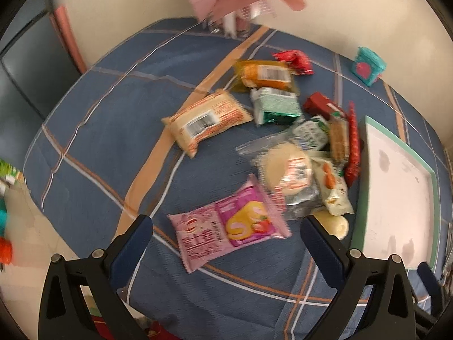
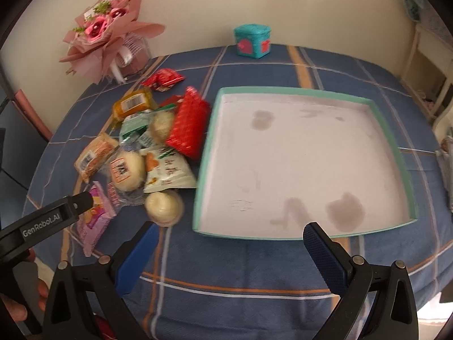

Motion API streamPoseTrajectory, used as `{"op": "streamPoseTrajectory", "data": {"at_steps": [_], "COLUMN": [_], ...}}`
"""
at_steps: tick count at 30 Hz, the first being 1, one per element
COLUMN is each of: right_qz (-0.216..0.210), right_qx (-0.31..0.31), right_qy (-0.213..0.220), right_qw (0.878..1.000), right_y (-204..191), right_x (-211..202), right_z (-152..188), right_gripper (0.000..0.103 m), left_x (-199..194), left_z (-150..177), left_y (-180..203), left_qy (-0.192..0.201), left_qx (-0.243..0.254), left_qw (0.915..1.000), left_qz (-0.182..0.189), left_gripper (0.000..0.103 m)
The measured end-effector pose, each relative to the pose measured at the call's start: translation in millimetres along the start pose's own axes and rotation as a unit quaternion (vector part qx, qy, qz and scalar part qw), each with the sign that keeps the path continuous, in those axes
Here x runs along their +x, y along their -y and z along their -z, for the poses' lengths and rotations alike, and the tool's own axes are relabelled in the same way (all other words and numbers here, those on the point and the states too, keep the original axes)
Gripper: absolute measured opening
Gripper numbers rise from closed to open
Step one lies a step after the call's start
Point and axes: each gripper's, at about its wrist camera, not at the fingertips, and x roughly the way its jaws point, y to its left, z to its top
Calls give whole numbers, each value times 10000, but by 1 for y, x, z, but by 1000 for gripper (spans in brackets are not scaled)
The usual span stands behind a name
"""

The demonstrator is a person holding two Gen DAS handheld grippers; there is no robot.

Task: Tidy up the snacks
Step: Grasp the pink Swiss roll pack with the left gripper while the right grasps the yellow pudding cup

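Note:
A pile of snack packets lies on the blue plaid tablecloth left of a shallow teal-rimmed tray [image 2: 395, 147] with a bare white floor; the tray also shows in the left wrist view [image 1: 365, 187]. My left gripper [image 1: 226, 231] is open, hovering just above a pink packet [image 1: 229, 223]. Beyond it lie a round bun in clear wrap [image 1: 286, 167], a beige packet [image 1: 206, 120], a green packet [image 1: 276, 106] and an orange packet [image 1: 264, 75]. My right gripper [image 2: 230, 240] is open and empty over the tray's near edge, with a round white bun [image 2: 164, 206] to its left.
A pink paper bouquet [image 2: 104, 36] stands at the table's back left. A small teal box [image 2: 252, 41] sits at the back edge. A red mesh packet [image 2: 188, 121] leans against the tray's left wall. The left gripper's body [image 2: 48, 221] shows at the left in the right wrist view.

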Motion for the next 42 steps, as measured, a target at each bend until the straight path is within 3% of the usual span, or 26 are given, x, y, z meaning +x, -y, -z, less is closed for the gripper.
{"op": "streamPoseTrajectory", "data": {"at_steps": [5, 11, 19, 31, 42], "right_qz": [-424, -686, -907, -761, -710], "right_qx": [-151, -390, -352, -644, -598], "right_qy": [-167, -175, -343, -728, -971], "right_qw": [9988, 9967, 9947, 9924, 9909], "right_y": [-27, -55, -58, -65, -52], "right_x": [16, 27, 43, 76, 75], "right_z": [-5, -12, -23, -22, -15], "right_gripper": [103, 102, 70, 36, 34], "left_x": [17, 25, 27, 33, 45], "left_z": [-3, -7, -11, -8, -4], "left_y": [-26, -37, -39, -18, -3], "left_qy": [-315, -426, -490, -704, -917], "left_qx": [-458, -489, -263, 196, 508], "left_qw": [9985, 9977, 9980, 9960, 9936], "left_qz": [16, 192, 304, 520, 424], "left_gripper": [103, 103, 102, 100, 100]}}
